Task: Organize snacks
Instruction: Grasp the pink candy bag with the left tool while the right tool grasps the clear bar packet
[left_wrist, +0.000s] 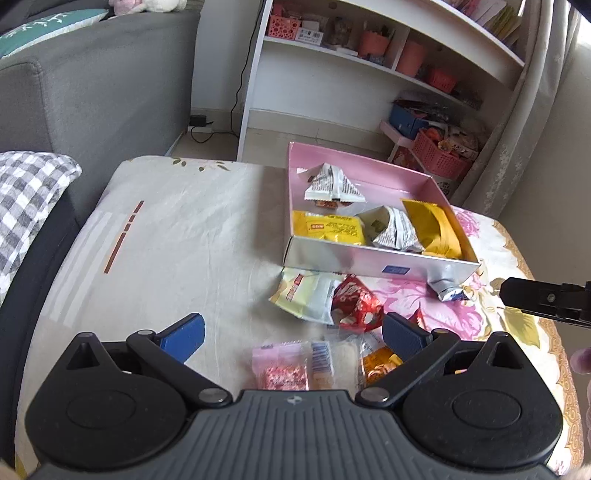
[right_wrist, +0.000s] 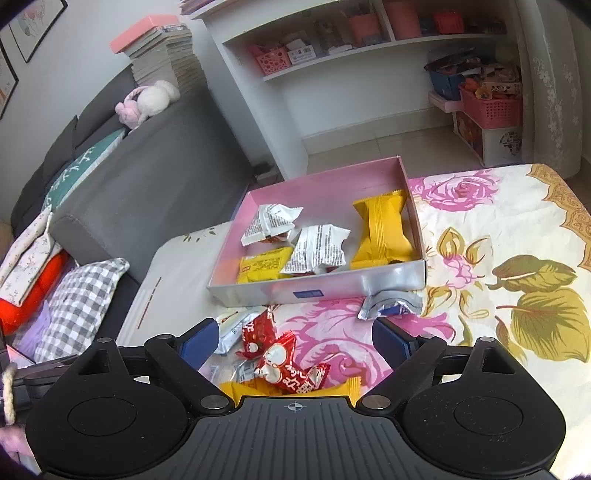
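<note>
Snacks lay in two groups, judged from the pink-lined box (right_wrist: 404, 173) that sat on the flowered tablecloth (right_wrist: 517, 229). Inside the box, a tall yellow packet (right_wrist: 382, 232) stood against the right wall, its long axis running from the near wall toward the far one. Two white printed packets (right_wrist: 319, 251) sat crumpled mid-box, one nearer the far wall (left_wrist: 332, 182), with no clear long axis. A flat yellow packet (left_wrist: 327, 227) lay in the near left corner, its length along the near wall.

Outside, just in front of the box's near wall, a small silver packet (right_wrist: 391, 304) lay with one edge tucked beside the wall's right end. Further toward the camera lay a pale yellow-and-white packet (left_wrist: 303, 295), slanting away from the box's left corner, and touching it were red wrappers (right_wrist: 280, 354) in a loose heap. Nearest the camera sat a pink packet (left_wrist: 282, 369), a clear one beside it, and another yellow packet (right_wrist: 343, 387) partly hidden by the tool body.

The left gripper (left_wrist: 291, 336) had its blue pads spread wide over the loose pile, pinching nothing. The right gripper (right_wrist: 295, 341) was likewise spread apart above the red wrappers, gripping nothing, both well short of the box.
</note>
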